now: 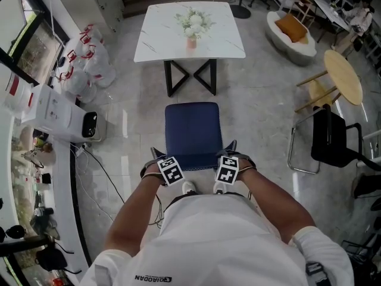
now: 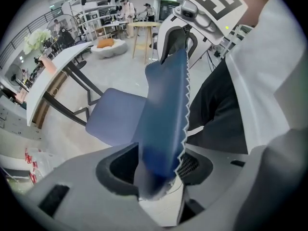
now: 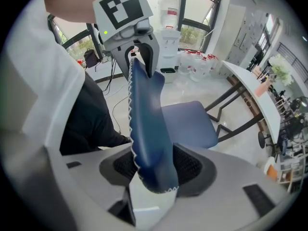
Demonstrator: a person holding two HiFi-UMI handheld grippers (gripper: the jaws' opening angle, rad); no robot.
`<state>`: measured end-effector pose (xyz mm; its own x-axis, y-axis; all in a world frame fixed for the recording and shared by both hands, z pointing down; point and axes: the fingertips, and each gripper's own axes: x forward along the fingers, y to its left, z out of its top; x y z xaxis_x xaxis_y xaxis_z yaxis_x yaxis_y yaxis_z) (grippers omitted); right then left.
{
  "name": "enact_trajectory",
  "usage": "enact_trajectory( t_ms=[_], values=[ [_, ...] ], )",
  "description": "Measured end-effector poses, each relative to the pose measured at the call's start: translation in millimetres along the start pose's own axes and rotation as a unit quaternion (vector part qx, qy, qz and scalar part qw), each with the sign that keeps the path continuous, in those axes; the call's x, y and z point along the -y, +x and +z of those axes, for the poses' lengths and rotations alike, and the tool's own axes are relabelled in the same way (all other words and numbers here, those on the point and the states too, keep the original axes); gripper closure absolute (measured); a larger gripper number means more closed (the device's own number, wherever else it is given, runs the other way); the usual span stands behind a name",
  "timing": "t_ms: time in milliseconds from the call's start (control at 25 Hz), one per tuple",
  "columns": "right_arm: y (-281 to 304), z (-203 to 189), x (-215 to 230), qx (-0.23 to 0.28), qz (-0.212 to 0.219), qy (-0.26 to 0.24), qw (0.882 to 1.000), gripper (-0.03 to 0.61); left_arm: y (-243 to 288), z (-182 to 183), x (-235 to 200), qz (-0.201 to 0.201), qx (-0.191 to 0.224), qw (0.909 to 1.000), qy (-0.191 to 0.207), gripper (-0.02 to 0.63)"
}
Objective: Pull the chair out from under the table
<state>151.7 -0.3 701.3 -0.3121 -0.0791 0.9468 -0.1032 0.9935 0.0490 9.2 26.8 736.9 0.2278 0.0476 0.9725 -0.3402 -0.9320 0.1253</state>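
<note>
The blue chair [image 1: 191, 127] stands pulled back from the white table [image 1: 155, 43], its seat clear of the table's black legs [image 1: 190, 76]. Each gripper sits over a top corner of the backrest [image 2: 166, 114], close to my body. My left gripper [image 1: 159, 155] straddles the left corner; in the left gripper view [image 2: 159, 170] the backrest edge runs between jaws that stand wide, with a gap beside it. My right gripper [image 1: 229, 149] straddles the right corner, and the backrest [image 3: 147, 129] lies loosely between its spread jaws [image 3: 151, 170]. The seat [image 3: 185, 119] shows beyond.
A black chair [image 1: 333, 139] and a round wooden table [image 1: 344, 76] stand at the right. At the left are a white appliance [image 1: 59, 115], white bags [image 1: 89, 64] and floor cables [image 1: 107, 177]. A flower vase [image 1: 191, 25] sits on the white table.
</note>
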Motion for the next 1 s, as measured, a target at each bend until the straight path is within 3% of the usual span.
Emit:
enact_trajectory(
  t_ms=[160,280,360,440,520,600,720,840,920,1000],
  values=[
    [-31,2,-3,0.032,0.011,0.038,0.999,0.359,-35,7,7,-0.012,0.039,0.9991,-0.013,0.383],
    [-61,17,-1,0.089,0.006,0.086,0.992,0.362,-67,21,8,-0.009,0.095,0.995,-0.031,0.389],
    [-80,30,4,0.131,-0.001,0.12,0.984,0.363,-92,35,4,0.006,0.143,0.9886,-0.046,0.395],
    [-94,39,13,0.171,-0.012,0.163,0.972,0.365,-117,49,-5,0.03,0.201,0.9766,-0.07,0.406],
    [-104,42,25,0.204,-0.022,0.208,0.956,0.37,-142,66,-18,0.055,0.266,0.9569,-0.103,0.415],
    [-118,50,37,0.241,-0.03,0.25,0.937,0.371,-167,81,-31,0.075,0.328,0.9315,-0.138,0.422],
    [-152,69,58,0.314,-0.05,0.303,0.898,0.382,-206,99,-42,0.087,0.411,0.8886,-0.184,0.432],
    [-189,84,75,0.379,-0.075,0.333,0.86,0.388,-248,113,-45,0.11,0.478,0.8501,-0.192,0.446],
    [-211,91,82,0.407,-0.098,0.331,0.845,0.391,-271,121,-44,0.129,0.506,0.8333,-0.182,0.457],
    [-229,96,86,0.426,-0.121,0.318,0.838,0.397,-288,127,-42,0.14,0.523,0.8225,-0.174,0.462]
  ],
)
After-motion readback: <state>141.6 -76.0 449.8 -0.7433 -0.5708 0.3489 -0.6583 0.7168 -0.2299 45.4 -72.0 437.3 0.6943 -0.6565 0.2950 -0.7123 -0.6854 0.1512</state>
